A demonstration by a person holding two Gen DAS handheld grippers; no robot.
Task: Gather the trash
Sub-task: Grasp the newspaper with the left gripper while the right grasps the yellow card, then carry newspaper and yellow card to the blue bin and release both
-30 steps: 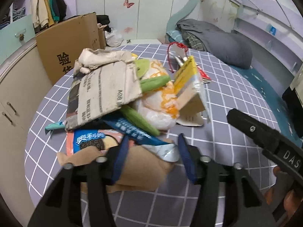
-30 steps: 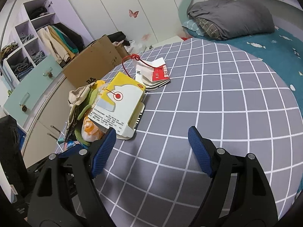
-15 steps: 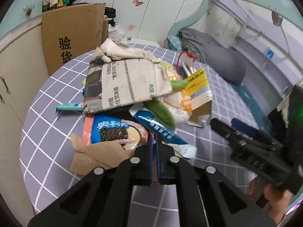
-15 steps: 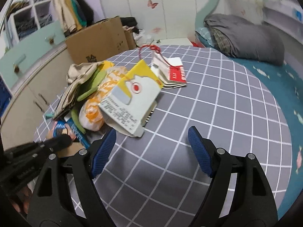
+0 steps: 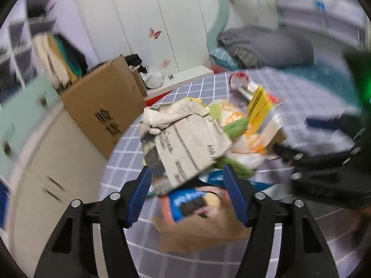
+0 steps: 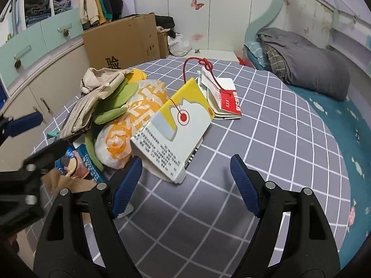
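A heap of trash lies on the grey checked cloth [image 6: 266,139]. It holds crumpled newspaper [image 5: 187,148], green peels [image 6: 113,102], an orange-and-white plastic bag [image 6: 129,125], a yellow-and-white carton [image 6: 176,129], a blue biscuit wrapper [image 5: 190,201] and brown paper [image 5: 204,231]. My left gripper [image 5: 187,197] is open and empty, just above the wrapper and the newspaper's near edge; the view is blurred. My right gripper [image 6: 185,183] is open and empty, just in front of the carton's near corner. Each gripper also shows at the edge of the other's view.
A tagged red-and-white booklet with a red cord [image 6: 222,95] lies behind the carton. A big cardboard box [image 6: 123,44] stands beyond the cloth's far edge, against low cabinets [image 6: 46,88]. A grey folded blanket [image 6: 306,64] lies on teal bedding at the right.
My left gripper was open, shut half a second ago, and is open again, swinging fast over the heap's near side. My right gripper has come closer to the carton, staying open.
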